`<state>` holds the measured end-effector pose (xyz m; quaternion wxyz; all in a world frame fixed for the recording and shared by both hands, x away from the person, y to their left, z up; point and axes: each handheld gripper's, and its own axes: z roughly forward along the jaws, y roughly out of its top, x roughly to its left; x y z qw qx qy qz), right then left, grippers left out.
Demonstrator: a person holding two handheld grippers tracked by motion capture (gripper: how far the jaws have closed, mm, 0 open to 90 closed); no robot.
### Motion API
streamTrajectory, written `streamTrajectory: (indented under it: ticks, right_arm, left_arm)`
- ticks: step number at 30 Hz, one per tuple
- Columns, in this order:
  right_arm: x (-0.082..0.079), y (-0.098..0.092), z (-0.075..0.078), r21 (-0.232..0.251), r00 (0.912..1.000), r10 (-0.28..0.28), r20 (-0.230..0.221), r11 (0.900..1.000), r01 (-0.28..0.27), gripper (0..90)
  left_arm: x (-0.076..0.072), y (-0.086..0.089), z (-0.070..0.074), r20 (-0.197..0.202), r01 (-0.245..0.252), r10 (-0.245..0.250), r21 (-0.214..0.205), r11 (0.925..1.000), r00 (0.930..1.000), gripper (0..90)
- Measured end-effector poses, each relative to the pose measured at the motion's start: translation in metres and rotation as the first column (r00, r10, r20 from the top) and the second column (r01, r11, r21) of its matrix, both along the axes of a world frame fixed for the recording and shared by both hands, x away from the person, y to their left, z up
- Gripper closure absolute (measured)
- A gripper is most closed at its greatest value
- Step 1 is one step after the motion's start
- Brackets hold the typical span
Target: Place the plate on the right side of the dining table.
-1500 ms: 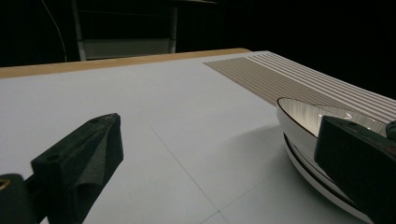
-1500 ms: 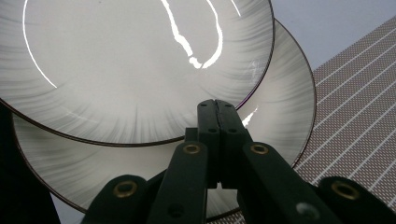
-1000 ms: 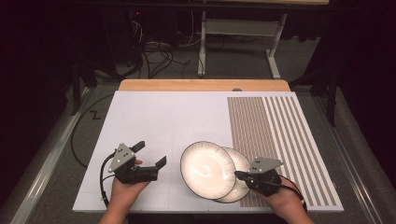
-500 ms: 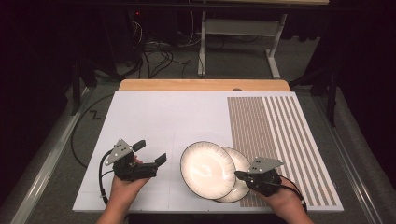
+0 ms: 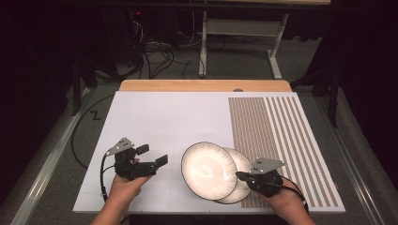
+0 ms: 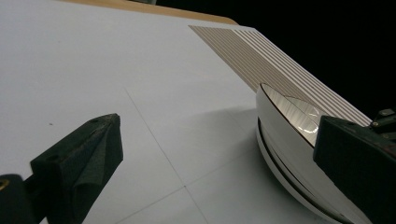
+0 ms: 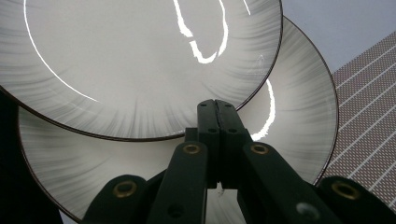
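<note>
Two white plates with dark rims lie overlapped on the white mat near its front edge. The upper plate [image 5: 209,169] [image 7: 140,60] leans tilted on the lower plate [image 5: 242,163] [image 7: 299,93]. My right gripper [image 5: 239,176] [image 7: 216,103] is shut, its tips over the lower plate and against the upper plate's near rim; nothing shows between the jaws. My left gripper [image 5: 152,154] [image 6: 217,130] is open just left of the plates, low over the mat. Its right jaw sits close to the upper plate's rim [image 6: 285,135], and nothing is between the jaws.
The white mat [image 5: 164,117] covers the table, with a brown striped patch [image 5: 277,136] on its right side. A wooden table edge [image 5: 202,85] shows at the back. Cables and a metal stand lie on the dark floor beyond.
My left gripper has edged slightly right towards the plates. The right gripper and both plates have stayed where they were.
</note>
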<state>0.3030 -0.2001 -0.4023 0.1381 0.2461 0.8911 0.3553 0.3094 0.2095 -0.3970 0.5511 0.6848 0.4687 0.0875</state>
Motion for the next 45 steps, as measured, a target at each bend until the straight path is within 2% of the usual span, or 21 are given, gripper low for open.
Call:
streamTrajectory:
  ticks: [4,9,14,19,24,28,34,35,36,38,42,45]
  right_arm:
    - [0.000,0.000,0.000,0.000,1.0000,0.000,0.001,1.0000,0.000,90.0]
    - [0.000,0.000,0.000,0.000,1.0000,0.000,0.000,1.0000,0.000,90.0]
    - [0.000,0.000,0.000,0.001,1.0000,-0.002,-0.001,1.0000,0.002,90.0]
    - [0.000,0.000,0.000,0.004,1.0000,-0.005,-0.003,1.0000,0.005,90.0]
    - [0.000,0.000,0.000,0.005,1.0000,-0.004,-0.003,1.0000,0.004,90.0]
    - [0.001,0.000,0.000,0.005,1.0000,-0.004,-0.004,1.0000,0.004,90.0]
    - [0.001,0.000,0.000,0.005,1.0000,-0.004,-0.005,1.0000,0.004,90.0]
    - [0.001,0.000,0.000,0.005,1.0000,-0.004,-0.005,1.0000,0.004,90.0]
    - [0.001,0.000,0.000,0.005,1.0000,-0.005,-0.005,1.0000,0.005,90.0]
    - [0.001,0.000,0.000,0.005,1.0000,-0.005,-0.005,1.0000,0.005,90.0]
    - [0.001,0.000,0.000,0.005,1.0000,-0.006,-0.005,1.0000,0.006,90.0]
    - [0.001,0.000,0.000,0.005,1.0000,-0.007,-0.005,1.0000,0.007,90.0]
  left_arm:
    - [0.003,-0.001,-0.001,-0.047,0.021,-0.022,-0.019,0.9996,0.9987,2.3]
    - [0.007,-0.001,-0.001,-0.109,0.040,-0.046,-0.051,0.9979,0.9930,2.3]
    - [0.010,-0.002,-0.002,-0.160,0.057,-0.069,-0.075,0.9955,0.9848,2.3]
    - [0.013,-0.003,-0.004,-0.219,0.070,-0.090,-0.098,0.9927,0.9715,2.4]
    - [0.016,-0.005,-0.005,-0.285,0.084,-0.118,-0.131,0.9879,0.9513,2.6]
    - [0.019,-0.004,-0.006,-0.323,0.082,-0.126,-0.147,0.9858,0.9380,2.8]
    - [0.022,-0.005,-0.006,-0.380,0.090,-0.156,-0.186,0.9785,0.9116,2.8]
    - [0.023,-0.005,-0.006,-0.390,0.093,-0.163,-0.192,0.9769,0.9064,2.8]
    - [0.024,-0.006,-0.007,-0.405,0.097,-0.174,-0.203,0.9743,0.8978,2.7]
    - [0.024,-0.007,-0.007,-0.423,0.097,-0.179,-0.207,0.9734,0.8882,2.8]
    - [0.025,-0.011,-0.007,-0.452,0.100,-0.193,-0.222,0.9699,0.8708,3.2]
    - [0.025,-0.014,-0.007,-0.467,0.102,-0.204,-0.235,0.9667,0.8604,3.5]
